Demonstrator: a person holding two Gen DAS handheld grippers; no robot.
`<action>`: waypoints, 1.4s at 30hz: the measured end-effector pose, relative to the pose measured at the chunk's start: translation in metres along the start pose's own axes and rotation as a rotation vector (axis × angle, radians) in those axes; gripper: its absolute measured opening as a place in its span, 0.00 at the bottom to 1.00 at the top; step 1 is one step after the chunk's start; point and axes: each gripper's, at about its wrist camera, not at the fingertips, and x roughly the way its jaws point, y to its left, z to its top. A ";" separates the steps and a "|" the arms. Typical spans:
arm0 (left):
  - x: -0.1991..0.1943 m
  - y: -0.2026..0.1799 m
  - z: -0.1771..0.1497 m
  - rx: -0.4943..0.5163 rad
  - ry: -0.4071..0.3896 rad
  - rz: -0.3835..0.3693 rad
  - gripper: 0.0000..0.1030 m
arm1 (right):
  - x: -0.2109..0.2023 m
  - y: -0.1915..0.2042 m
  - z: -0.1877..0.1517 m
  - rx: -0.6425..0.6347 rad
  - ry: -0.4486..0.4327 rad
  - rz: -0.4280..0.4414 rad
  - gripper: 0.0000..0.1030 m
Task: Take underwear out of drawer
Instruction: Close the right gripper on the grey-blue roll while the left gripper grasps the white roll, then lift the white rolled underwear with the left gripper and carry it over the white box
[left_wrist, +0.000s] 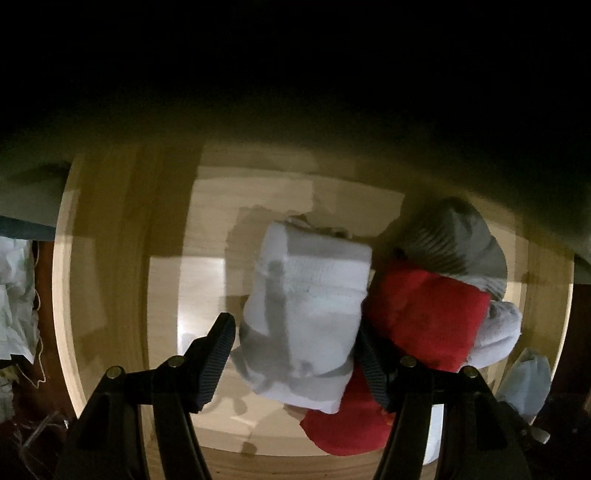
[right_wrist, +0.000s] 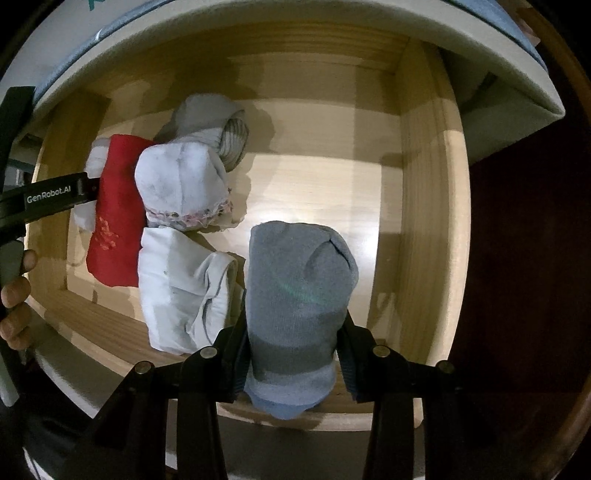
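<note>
A folded grey-blue garment (right_wrist: 295, 295) sits clamped between the right gripper's (right_wrist: 293, 354) fingers, over the wooden drawer (right_wrist: 424, 221); its removal looks under way. Between the left gripper's (left_wrist: 291, 354) widely spread fingers lies a folded white garment (left_wrist: 306, 314), flanked by both pads but not visibly squeezed. Just beyond the right-hand finger of that gripper lies a red garment (left_wrist: 428, 317), with a grey roll (left_wrist: 454, 240) farther out. Next, probably, the left fingers must close on the white piece without catching the red one.
</note>
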 end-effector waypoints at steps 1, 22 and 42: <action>0.001 0.000 0.001 0.001 0.001 0.003 0.64 | 0.006 0.008 0.003 -0.002 0.001 -0.006 0.37; -0.028 -0.021 -0.022 0.093 -0.025 0.086 0.49 | 0.007 0.019 0.009 -0.006 0.008 -0.034 0.37; -0.242 -0.012 -0.087 0.319 -0.648 0.045 0.49 | 0.000 0.029 0.008 -0.006 -0.013 -0.077 0.37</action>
